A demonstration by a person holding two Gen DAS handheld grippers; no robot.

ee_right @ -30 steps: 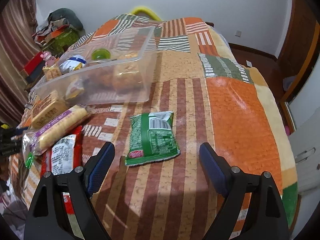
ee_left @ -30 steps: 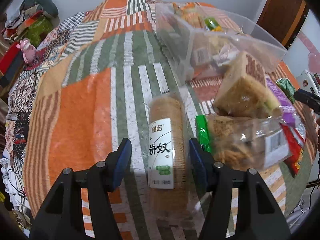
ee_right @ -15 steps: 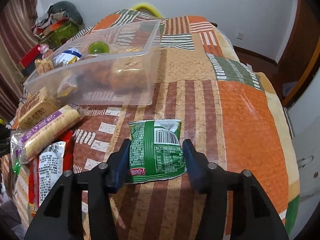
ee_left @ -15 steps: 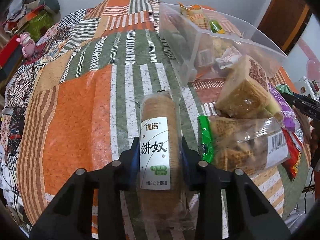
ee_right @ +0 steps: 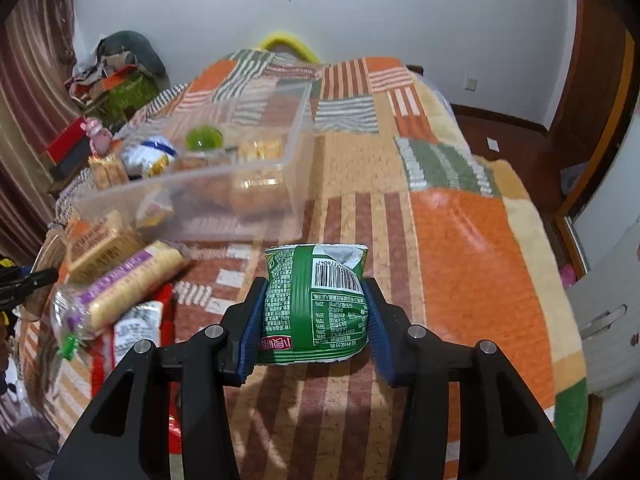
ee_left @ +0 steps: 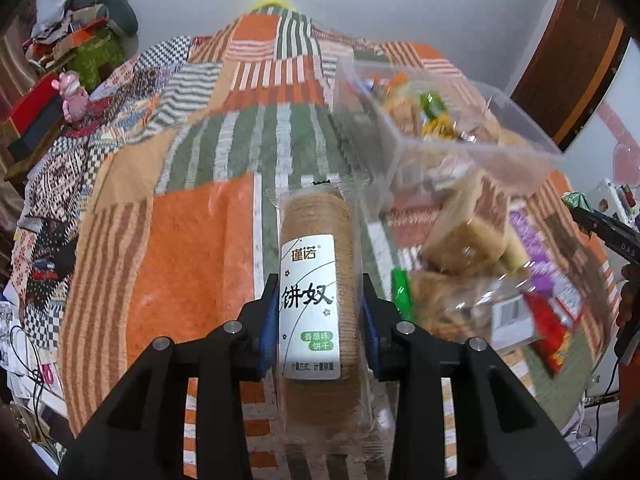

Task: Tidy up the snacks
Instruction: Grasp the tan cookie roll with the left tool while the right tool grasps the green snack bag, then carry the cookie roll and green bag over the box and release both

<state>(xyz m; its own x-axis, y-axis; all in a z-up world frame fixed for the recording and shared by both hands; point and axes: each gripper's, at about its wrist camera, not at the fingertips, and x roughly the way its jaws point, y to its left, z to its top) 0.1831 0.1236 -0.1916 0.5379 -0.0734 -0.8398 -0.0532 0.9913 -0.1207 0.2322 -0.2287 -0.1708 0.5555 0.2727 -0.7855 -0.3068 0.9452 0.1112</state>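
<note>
Left gripper [ee_left: 318,322], seen along its two black fingers with blue pads [ee_left: 267,332], is closed on a clear-wrapped sleeve of round brown biscuits [ee_left: 316,276] bearing a white label with Chinese characters; the pads press the sleeve from both sides near the label, and the sleeve's far end points away over the patchwork blanket [ee_left: 192,264]. Right gripper [ee_right: 314,322] is likewise clamped on a green snack packet [ee_right: 316,308], held by its side edges with the barcode and nutrition panel facing the camera; the packet bulges between the blue pads [ee_right: 250,332] and casts a shadow on the striped blanket [ee_right: 476,264] beneath it. Clear plastic bin [ee_right: 224,196] stands on the bed beyond the green packet, and already contains several snacks, among them a green round item [ee_right: 204,138] and a white-and-blue wrapped item [ee_right: 150,156]. In the left wrist view the same bin [ee_left: 516,148] lies to the right of the biscuit sleeve, blurred. Loose snacks lie on the blanket just outside the bin: a purple-banded pack of pale biscuits [ee_right: 128,284], a tan block-shaped pack [ee_right: 100,246] and a red-and-white packet [ee_right: 132,336] in the right wrist view; a clear bag of brown snacks with a barcode [ee_left: 460,304] in the left wrist view. Background: white wall [ee_right: 400,12], piled belongings [ee_right: 120,68] at left.
</note>
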